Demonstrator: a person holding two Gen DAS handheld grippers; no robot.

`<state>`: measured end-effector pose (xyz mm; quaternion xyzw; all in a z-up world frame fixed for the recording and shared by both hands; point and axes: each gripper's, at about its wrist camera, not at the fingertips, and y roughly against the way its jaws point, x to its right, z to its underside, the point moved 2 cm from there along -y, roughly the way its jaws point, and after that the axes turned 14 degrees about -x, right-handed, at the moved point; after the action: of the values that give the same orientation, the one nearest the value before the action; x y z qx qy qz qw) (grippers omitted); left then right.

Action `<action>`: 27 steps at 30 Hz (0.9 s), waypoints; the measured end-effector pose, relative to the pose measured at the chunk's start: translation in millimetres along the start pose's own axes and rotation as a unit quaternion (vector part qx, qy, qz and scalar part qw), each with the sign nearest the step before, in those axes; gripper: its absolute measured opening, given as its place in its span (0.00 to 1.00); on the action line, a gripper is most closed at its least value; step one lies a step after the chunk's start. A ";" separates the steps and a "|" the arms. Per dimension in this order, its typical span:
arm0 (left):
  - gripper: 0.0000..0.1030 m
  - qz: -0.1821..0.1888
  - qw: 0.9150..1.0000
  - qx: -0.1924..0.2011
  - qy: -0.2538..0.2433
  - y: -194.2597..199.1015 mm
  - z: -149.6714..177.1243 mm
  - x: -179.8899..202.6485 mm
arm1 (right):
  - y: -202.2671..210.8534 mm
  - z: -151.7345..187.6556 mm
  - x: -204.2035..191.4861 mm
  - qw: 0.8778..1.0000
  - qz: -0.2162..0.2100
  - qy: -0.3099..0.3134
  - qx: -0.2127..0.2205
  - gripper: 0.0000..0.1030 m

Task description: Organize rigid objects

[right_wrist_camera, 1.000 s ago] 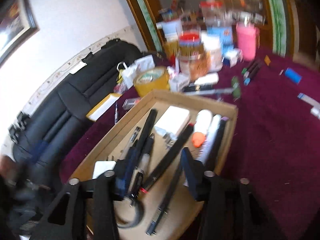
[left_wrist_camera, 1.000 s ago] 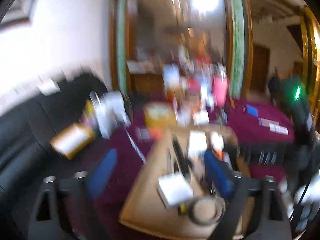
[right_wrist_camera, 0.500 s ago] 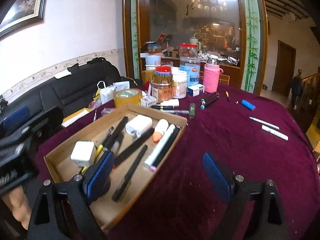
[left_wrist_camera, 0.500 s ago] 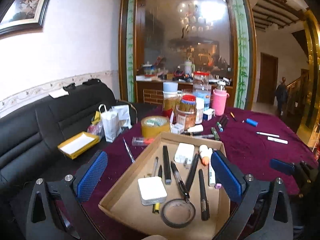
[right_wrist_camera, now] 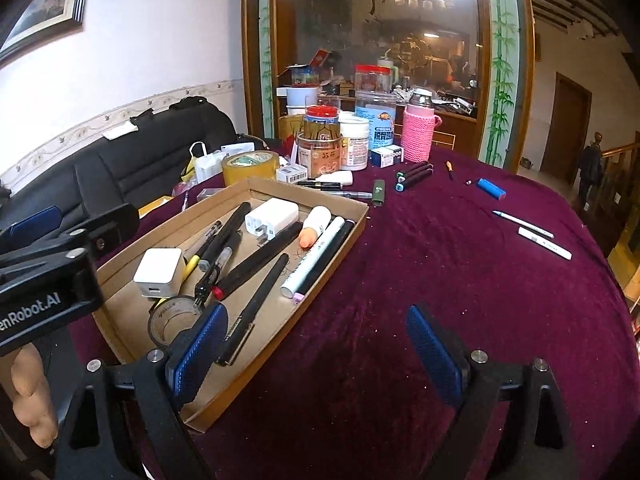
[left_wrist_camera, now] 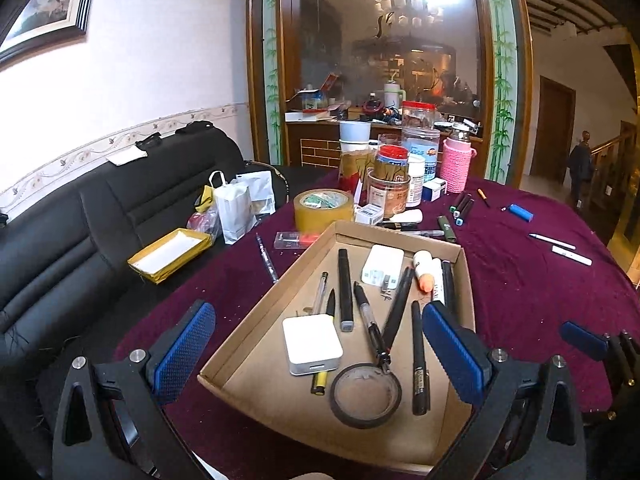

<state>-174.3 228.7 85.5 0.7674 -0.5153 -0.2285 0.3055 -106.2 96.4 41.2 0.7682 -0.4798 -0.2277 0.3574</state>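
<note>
Cardboard tray (left_wrist_camera: 466,280) under left gripper (left_wrist_camera: 320,356) (jaws spread).

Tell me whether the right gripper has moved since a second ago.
Yes. The right gripper has swung right off the cardboard tray to over the purple cloth, and its jaws have just been opening, empty.

The box (left_wrist_camera: 464,276) loses its near wall at the bottom edge in the left wrist view, and its near right corner sits behind a blue pad (left_wrist_camera: 456,356). In the right wrist view the tape ring (right_wrist_camera: 176,322) is half hidden by a pad (right_wrist_camera: 198,354), as is the near end of a black pen (right_wrist_camera: 260,292). The left gripper (right_wrist_camera: 24,226) is cut off at the left edge there. Jar labels (right_wrist_camera: 324,158) are too small to read. A far figure (right_wrist_camera: 592,168) by the stairs is tiny and indistinct.
</note>
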 end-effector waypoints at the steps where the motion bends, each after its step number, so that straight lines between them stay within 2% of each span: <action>1: 1.00 -0.002 1.000 0.000 0.000 -0.4 0.4 -0.5 | 0.0 0.3 -2.2 1.000 0.002 0.004 -0.001 0.91; 24: 1.00 -0.011 0.999 -0.033 0.013 -15.1 7.1 -15.8 | -9.9 7.9 -32.2 0.998 0.017 0.047 -0.032 0.91; 27: 1.00 -0.029 0.999 -0.039 0.002 -16.0 8.8 -13.2 | -9.1 8.3 -30.4 0.998 0.016 0.043 -0.032 0.91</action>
<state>-174.5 243.5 68.4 0.7698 -0.4828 -0.2560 0.3297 -119.9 123.6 29.1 0.7573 -0.4691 -0.2041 0.4059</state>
